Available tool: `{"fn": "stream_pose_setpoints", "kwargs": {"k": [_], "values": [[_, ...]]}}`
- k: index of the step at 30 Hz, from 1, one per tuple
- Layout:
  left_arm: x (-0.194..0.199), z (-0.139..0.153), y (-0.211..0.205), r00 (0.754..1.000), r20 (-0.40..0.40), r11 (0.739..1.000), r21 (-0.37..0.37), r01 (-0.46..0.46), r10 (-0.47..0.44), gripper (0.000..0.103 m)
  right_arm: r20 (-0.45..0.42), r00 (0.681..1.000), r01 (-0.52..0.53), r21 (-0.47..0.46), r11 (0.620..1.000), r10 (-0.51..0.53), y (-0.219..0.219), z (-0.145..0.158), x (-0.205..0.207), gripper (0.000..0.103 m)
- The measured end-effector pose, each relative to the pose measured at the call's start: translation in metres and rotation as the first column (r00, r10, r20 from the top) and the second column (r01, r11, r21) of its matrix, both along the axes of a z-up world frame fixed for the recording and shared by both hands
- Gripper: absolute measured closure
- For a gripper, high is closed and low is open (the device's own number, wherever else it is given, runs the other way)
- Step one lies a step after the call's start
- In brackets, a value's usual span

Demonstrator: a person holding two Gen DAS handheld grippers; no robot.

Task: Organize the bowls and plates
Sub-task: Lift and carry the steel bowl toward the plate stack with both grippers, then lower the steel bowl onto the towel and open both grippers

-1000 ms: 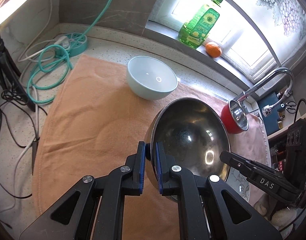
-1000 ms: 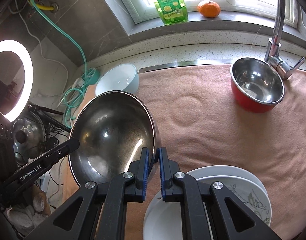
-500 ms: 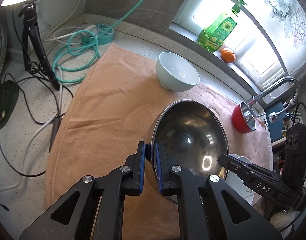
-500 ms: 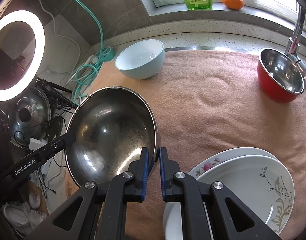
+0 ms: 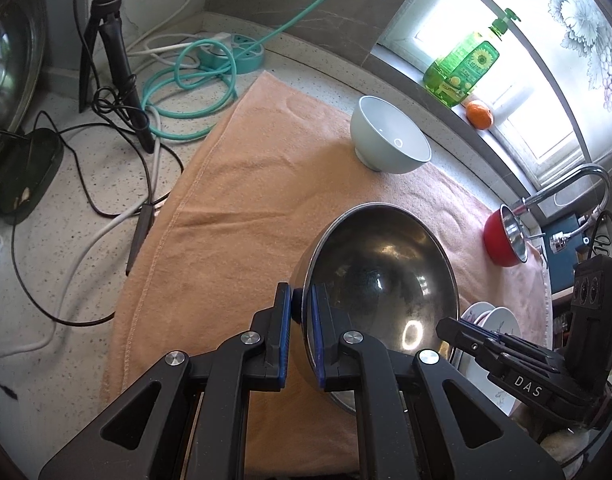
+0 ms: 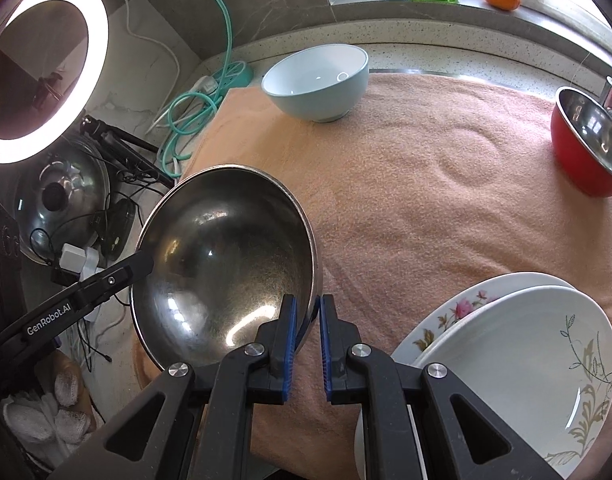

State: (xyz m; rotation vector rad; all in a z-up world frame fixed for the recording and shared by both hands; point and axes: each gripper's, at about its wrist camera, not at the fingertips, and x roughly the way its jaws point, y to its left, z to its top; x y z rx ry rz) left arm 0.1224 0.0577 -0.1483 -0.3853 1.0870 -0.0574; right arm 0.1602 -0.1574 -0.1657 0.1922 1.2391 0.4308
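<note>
Since the earlier frames the large round stainless-steel bowl (image 5: 380, 292) has travelled left and toward the near side of the peach-orange towel (image 5: 241, 208) that covers the speckled table (image 5: 65, 240), away from the far pale-blue ceramic bowl (image 6: 316, 78), and it has sunk a little. It is carried between both tools, tilted. The left gripper (image 5: 298, 312) has its jaws clamped on the bowl's left rim, and the right gripper (image 6: 307, 320) has its jaws clamped on the right rim. Whether the bowl's underside already touches the towel cannot be told.

At the near right, two white floral plates (image 6: 518, 344) lie stacked, so the plates look sorted. The pale-blue bowl stands alone at the far side, and the small red bowl with a steel lining (image 6: 586, 148) stands alone at the far right by the tap. By my reading the bowls are still to be gathered: this one needs setting down, and the smaller two probably nest into it.
</note>
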Motion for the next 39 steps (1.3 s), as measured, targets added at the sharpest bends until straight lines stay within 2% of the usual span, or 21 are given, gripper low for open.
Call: {"fn": "stream_pose_setpoints", "kwargs": {"k": [23,39], "values": [[0.005,-0.014,0.007,0.999,-0.032,0.999,-0.010,-0.040,0.040,0.095,-0.003,1.000,-0.028,0.013,1.000,0.028,0.007,-0.002,-0.004,0.091],[0.006,-0.013,0.010,0.998,-0.049,0.999,-0.021,-0.045,0.044,0.094,-0.007,0.999,-0.037,0.030,0.999,0.038,0.006,-0.001,-0.003,0.089]]}}
